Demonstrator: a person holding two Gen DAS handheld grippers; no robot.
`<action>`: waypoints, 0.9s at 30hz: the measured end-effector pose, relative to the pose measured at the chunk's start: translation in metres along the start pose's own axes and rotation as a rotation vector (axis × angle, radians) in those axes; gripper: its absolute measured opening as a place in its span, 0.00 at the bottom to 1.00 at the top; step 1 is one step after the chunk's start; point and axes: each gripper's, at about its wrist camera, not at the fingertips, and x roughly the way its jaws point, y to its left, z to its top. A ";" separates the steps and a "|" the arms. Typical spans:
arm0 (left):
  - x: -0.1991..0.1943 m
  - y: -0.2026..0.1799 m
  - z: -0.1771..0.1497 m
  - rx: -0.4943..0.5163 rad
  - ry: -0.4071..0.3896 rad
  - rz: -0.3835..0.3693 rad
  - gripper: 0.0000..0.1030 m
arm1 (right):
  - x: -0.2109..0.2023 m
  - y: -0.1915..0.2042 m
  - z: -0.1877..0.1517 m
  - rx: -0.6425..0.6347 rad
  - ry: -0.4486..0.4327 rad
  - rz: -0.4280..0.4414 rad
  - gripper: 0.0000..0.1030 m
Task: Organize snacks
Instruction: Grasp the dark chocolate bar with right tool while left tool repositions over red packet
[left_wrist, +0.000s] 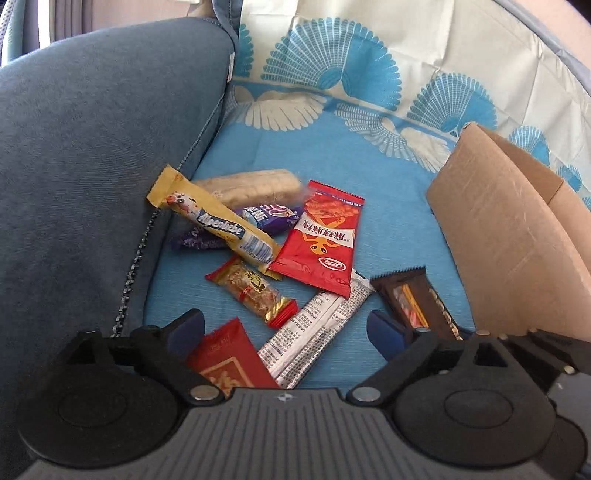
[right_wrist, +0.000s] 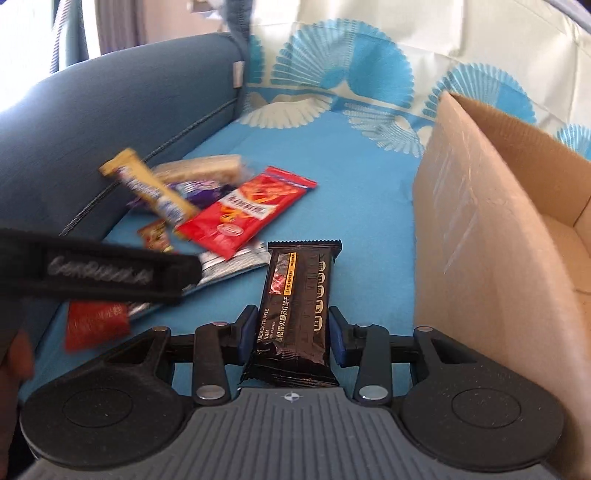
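My right claw (right_wrist: 293, 334) is clamped on the black cracker pack (right_wrist: 295, 314) beside the cardboard box (right_wrist: 480, 240); left claw (left_wrist: 286, 332) gapes wide over the snack pile (left_wrist: 258, 236).

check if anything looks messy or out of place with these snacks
Nothing is damaged or spilled, but the snacks lie in a loose heap: the yellow Alpenliebe stick lies across purple packets, and the red packet overlaps a white one. The cardboard box shows no snacks. The right gripper holds a black cracker pack.
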 end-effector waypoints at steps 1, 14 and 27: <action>-0.002 0.002 0.001 -0.010 0.011 0.004 0.95 | -0.006 0.002 -0.002 -0.012 0.010 0.010 0.40; -0.037 0.010 -0.011 -0.092 0.017 0.036 0.70 | -0.083 0.008 -0.034 -0.064 0.076 0.140 0.40; 0.005 0.010 -0.002 -0.105 0.119 0.288 0.35 | -0.042 0.007 -0.047 -0.028 0.149 0.108 0.47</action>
